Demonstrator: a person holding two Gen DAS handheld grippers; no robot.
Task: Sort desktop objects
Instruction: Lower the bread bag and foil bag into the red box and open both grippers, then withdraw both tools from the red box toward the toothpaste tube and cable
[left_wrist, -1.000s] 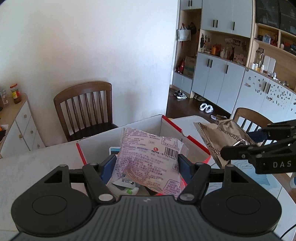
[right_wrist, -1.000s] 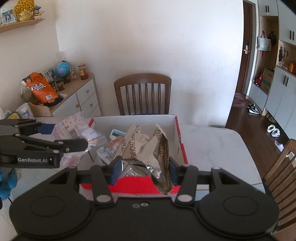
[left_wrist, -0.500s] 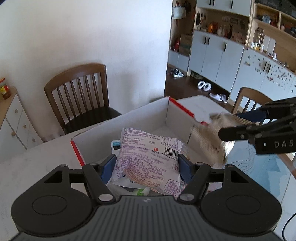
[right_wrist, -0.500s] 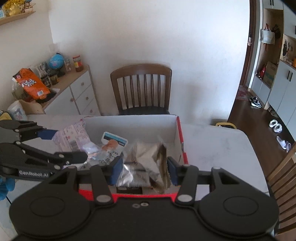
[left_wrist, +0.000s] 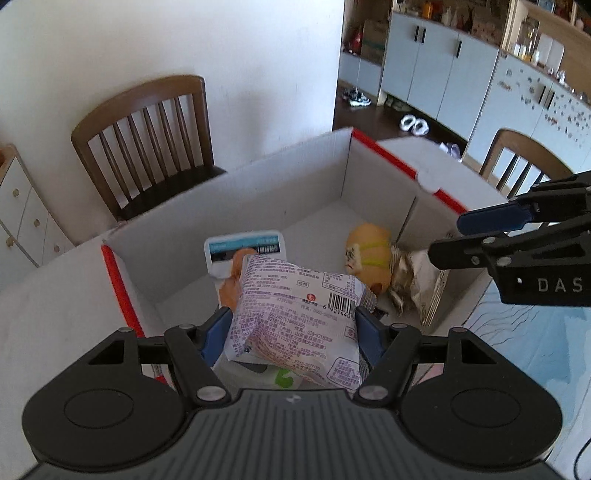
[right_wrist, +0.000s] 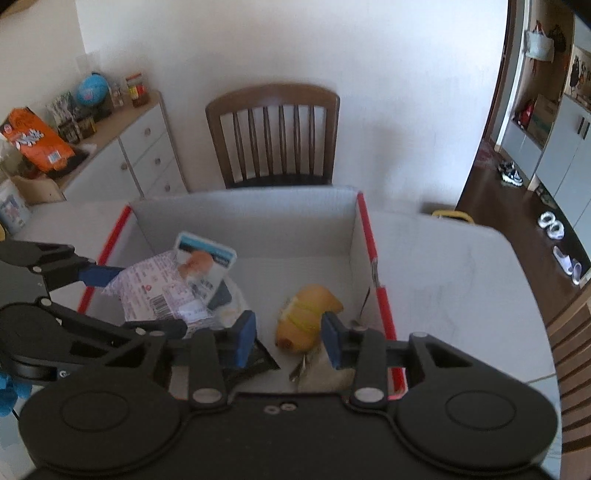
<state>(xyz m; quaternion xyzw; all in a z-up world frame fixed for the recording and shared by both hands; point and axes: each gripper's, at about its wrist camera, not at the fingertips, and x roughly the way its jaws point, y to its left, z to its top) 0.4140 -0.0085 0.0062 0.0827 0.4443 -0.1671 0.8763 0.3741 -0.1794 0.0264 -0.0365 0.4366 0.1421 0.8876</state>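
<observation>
Left tool (left_wrist: 291, 332) pointed steeply down over the near edge of the cardboard box (left_wrist: 258, 192) on the counter (left_wrist: 44, 295), its 2 blue pads pressed on the sides of a white-and-purple snack packet (left_wrist: 295, 317) held above the box's contents. Right tool (right_wrist: 288, 338) tilted down likewise over the box's right end; frames showed a clear gap between its pads with nothing gripped, though its jaws read as shut. Below it lay a crumpled silver bag (left_wrist: 417, 280) against the box's right wall, beside a yellow bun-shaped toy (right_wrist: 306, 317).
</observation>
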